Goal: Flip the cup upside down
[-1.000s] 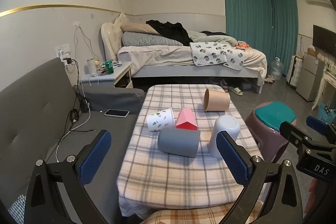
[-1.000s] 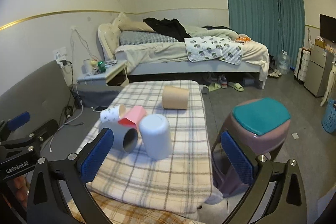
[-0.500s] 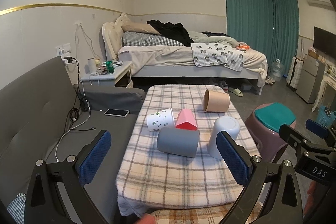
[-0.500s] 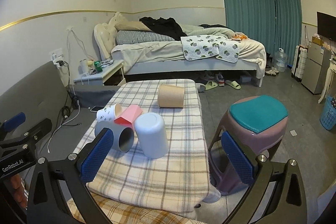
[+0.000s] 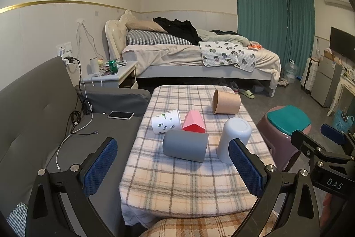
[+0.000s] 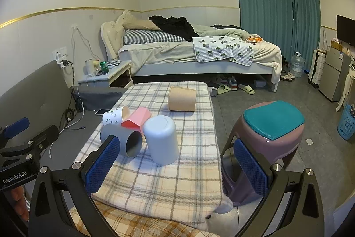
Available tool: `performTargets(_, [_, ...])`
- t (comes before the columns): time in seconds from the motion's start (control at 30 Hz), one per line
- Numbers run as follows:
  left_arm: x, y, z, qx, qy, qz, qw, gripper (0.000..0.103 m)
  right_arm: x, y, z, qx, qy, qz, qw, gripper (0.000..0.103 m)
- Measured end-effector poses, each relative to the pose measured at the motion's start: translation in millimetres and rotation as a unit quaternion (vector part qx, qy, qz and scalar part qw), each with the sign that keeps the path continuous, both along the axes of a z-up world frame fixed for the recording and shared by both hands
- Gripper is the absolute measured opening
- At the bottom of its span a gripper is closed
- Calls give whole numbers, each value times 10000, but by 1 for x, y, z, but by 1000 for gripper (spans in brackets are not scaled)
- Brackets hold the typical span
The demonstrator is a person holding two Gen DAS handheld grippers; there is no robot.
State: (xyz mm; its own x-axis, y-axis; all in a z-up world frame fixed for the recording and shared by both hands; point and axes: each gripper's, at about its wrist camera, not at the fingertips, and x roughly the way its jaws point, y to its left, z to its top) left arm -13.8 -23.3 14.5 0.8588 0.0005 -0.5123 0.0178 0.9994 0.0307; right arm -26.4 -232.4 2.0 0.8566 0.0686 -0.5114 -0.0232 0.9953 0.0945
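Note:
Several cups are on the plaid-covered table. A pale blue cup stands upside down. A grey cup, a pink cup, a white leaf-print cup and a tan cup lie on their sides. My left gripper is open and empty, held back from the near table edge. My right gripper is open and empty, also short of the cups.
A grey sofa with a phone and cables lies left of the table. A purple stool with a teal cushion stands right of it. A bed and nightstand are behind.
Both grippers have drifted back slightly from the table and stay open. The cups have not moved.

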Motion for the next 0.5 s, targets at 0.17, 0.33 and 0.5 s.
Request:
performTargets(0.17, [0,-1,0,7,3,-1,10000,103,0,0,0,-1,-5,7,10000,103])
performTargets(0.33, [0,-1,-4,-2,34,-13,10000,103,0,0,0,-4,8,5,10000,103])
performTargets(0.5, [0,-2,-4,-6,36,-9,10000,103,-1,0,-1,-7,7,6,10000,103])
